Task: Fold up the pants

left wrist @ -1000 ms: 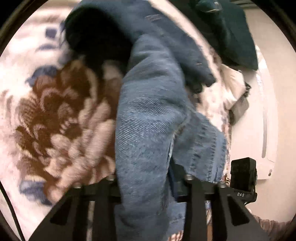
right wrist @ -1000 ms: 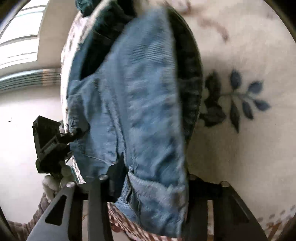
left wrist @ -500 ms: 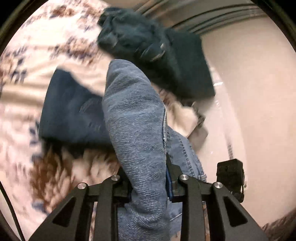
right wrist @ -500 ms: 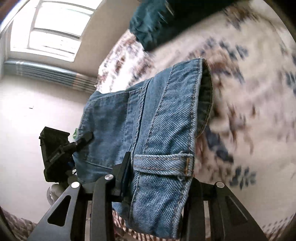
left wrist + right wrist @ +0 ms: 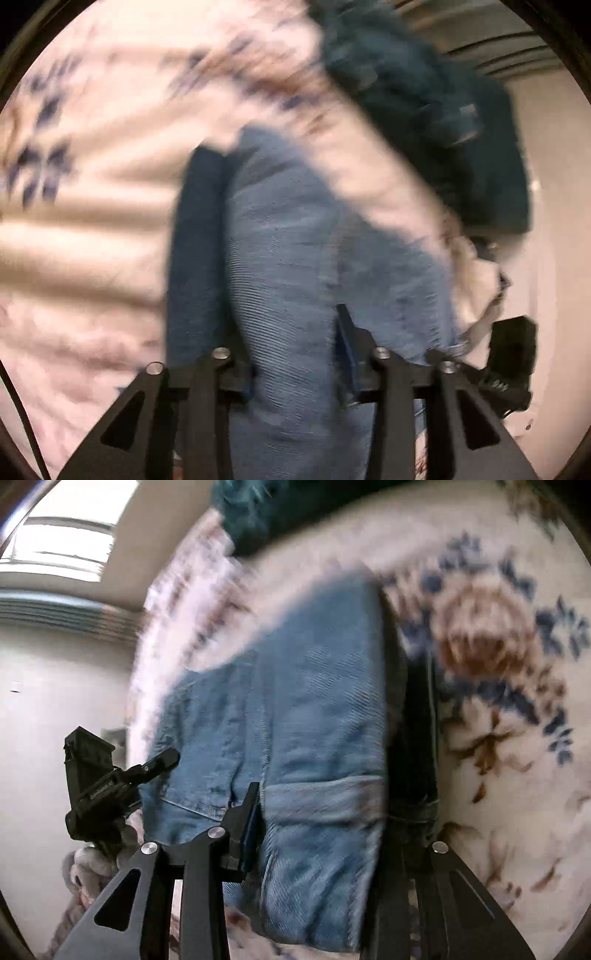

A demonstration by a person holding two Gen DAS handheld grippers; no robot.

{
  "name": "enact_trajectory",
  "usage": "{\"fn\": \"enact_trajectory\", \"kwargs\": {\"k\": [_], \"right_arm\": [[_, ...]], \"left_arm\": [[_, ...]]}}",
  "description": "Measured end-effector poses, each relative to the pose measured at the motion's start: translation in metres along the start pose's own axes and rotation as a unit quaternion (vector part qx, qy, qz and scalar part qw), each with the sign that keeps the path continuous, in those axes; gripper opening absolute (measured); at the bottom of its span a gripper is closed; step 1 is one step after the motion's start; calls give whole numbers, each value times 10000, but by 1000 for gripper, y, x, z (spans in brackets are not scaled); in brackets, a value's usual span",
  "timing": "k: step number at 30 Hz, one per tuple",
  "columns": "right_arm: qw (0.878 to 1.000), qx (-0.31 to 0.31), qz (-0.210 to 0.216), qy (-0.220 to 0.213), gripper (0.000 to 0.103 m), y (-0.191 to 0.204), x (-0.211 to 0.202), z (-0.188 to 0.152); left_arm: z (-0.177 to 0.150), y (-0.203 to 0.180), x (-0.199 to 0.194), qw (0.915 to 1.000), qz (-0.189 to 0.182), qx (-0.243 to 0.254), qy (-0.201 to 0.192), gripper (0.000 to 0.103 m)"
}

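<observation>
Left tongs (image 5: 295, 354) were clamped on a thick bunch of the blue denim pants (image 5: 295, 266), with fabric filling the gap between the two black fingers (image 5: 347, 343). Right tongs (image 5: 317, 830) were likewise closed on the pants (image 5: 295, 716), gripping at the waistband edge, where a belt loop-like band crossed just ahead of the fingers (image 5: 245, 812).

Pants lay draped forward from both tongs over the floral blanket (image 5: 92, 221), a cream plush surface with blue and brown flower motifs (image 5: 484, 642). In the left wrist view a darker denim layer (image 5: 195, 258) showed along the left side of the lighter fold; in the right wrist view a dark layer ran along the right edge of the fold. Whether the far end of the pants touched the blanket could not be told, as both views were motion-blurred.

A dark teal cloth (image 5: 436, 122) sat on the blanket beyond the pants, toward the top of both views (image 5: 255, 513). The opposite gripper body was visible at the edge of each view: at lower right from the left wrist (image 5: 511, 354), at lower left from the right wrist (image 5: 99, 786), close beside the held denim. A window (image 5: 59, 546) was seen at upper left of the right wrist view.
</observation>
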State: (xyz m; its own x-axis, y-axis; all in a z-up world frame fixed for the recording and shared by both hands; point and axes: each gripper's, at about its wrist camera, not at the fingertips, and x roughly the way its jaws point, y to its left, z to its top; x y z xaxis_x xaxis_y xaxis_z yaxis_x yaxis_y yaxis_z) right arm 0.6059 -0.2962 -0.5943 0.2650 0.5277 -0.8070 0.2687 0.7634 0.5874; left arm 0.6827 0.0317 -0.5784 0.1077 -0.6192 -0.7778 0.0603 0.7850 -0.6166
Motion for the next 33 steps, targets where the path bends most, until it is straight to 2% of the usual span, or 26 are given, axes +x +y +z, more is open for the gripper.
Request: {"fn": "enact_trajectory", "kwargs": {"k": [1, 2, 3, 4, 6, 7, 8, 9, 10, 11, 13, 16, 21, 23, 33], "right_arm": [[10000, 14, -3, -14, 41, 0, -1, -1], [10000, 82, 8, -20, 44, 1, -3, -3], [9999, 118, -43, 21, 48, 2, -5, -5], [9997, 137, -166, 65, 56, 6, -9, -6], [9981, 62, -610, -40, 86, 16, -20, -10], [9964, -20, -826, -182, 101, 21, -27, -15], [9918, -158, -1211, -370, 100, 30, -36, -20], [9847, -323, -1619, -561, 100, 40, -44, -27], [9797, -430, -1840, -666, 100, 46, -49, -32], [9686, -592, -2273, -808, 100, 58, -59, -42], [9551, -731, -2706, -961, 100, 76, -74, -55], [9430, -825, -3034, -1093, 100, 94, -97, -78], [9319, -963, -3245, -1301, 100, 133, -152, -123], [9277, -1080, -3274, -1433, 100, 149, -179, -143], [9235, -1509, -2918, -1980, 100, 215, -326, -248]], "left_arm": [[-5, 8, -1, 9998, -197, -27, -45, 48], [-8, 10, -5, 9997, -239, -1, -81, 49], [-12, 7, -10, 9998, -162, 55, -122, 49], [-17, 2, -15, 9998, -37, 91, -150, 49], [-26, -9, -25, 9992, 295, 168, -216, 54], [-33, -21, -34, 9970, 649, 293, -311, 56], [-36, -30, -41, 9938, 929, 425, -434, 62], [-35, -33, -41, 9898, 1212, 536, -531, 74], [-46, -51, -51, 9774, 1803, 823, -732, 86], [-50, -57, -55, 9707, 2045, 966, -810, 103], [-68, -77, -70, 9539, 2560, 1245, -951, 103], [-92, -97, -90, 9476, 2746, 1286, -1003, 103], [-127, -134, -122, 9420, 2925, 1238, -1086, 103], [-145, -155, -139, 9382, 2995, 1247, -1207, 103], [-243, -249, -246, 9199, 3060, 1401, -2011, 103]]}}
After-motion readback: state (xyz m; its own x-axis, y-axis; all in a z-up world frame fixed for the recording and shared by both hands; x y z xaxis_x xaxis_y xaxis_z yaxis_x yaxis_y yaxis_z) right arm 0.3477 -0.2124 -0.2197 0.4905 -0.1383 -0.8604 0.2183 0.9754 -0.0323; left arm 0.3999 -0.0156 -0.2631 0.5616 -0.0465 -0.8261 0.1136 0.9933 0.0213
